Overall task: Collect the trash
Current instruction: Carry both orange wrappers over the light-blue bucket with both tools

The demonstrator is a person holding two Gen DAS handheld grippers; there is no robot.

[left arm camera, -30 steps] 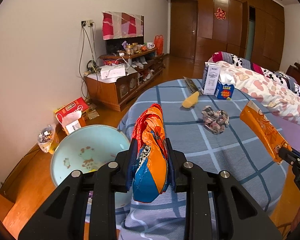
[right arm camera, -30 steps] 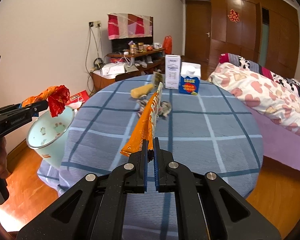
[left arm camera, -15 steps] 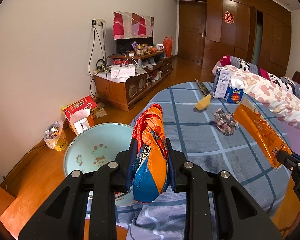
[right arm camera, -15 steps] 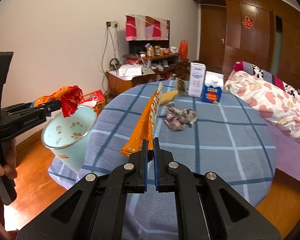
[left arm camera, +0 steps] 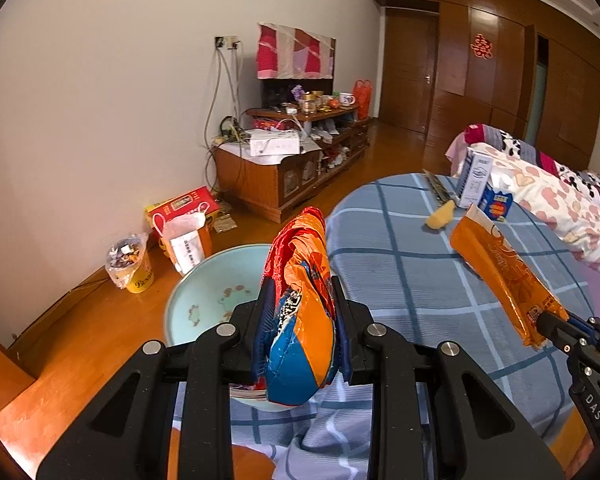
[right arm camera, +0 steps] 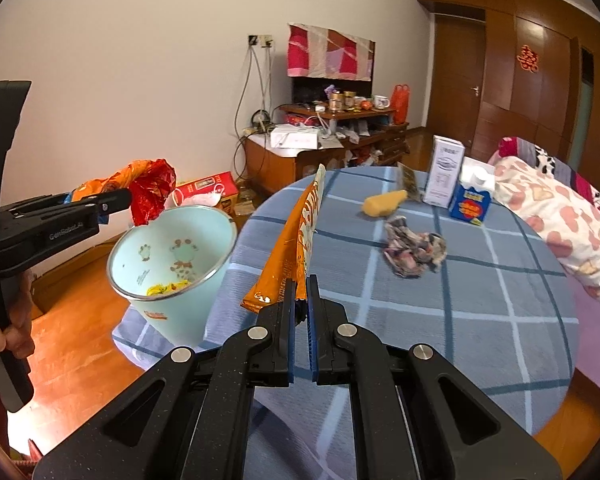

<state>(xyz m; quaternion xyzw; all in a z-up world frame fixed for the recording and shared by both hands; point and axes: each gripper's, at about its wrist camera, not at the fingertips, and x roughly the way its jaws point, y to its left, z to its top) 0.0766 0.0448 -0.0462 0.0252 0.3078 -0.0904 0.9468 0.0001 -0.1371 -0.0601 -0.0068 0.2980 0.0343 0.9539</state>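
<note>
Bedroom with a wooden floor and a round bench (right arm camera: pixel 480 300) under a blue checked cloth, a bed (right arm camera: pixel 560 216) with a flowered quilt beside it. Left tool (left arm camera: pixel 300 336) is pinching a crumpled orange, red and blue snack bag (left arm camera: pixel 300 280), which bulges between its pads and pokes out over the rim of the pale green bucket (right arm camera: pixel 172 248). Seen from the right side, the bag's red end hangs just above the bucket's near rim. Right tool (right arm camera: pixel 300 308) is pressed together on the lower corner of a long orange wrapper (right arm camera: pixel 296 240), held upright over the bench edge, beside the bucket rather than above it.

Still on the bench lie a crumpled paper wad (right arm camera: pixel 414 246), a yellow scrap (right arm camera: pixel 384 202) and two cartons (right arm camera: pixel 456 188).

Risks, as I judge them: the bag sits near the rim, so letting go now could drop it onto the floor or the cloth. The tall, thin wrapper is gripped only by a corner and may flop or slide free. The bucket stands close against the hanging cloth, so a nudge from either tool could tip it.
</note>
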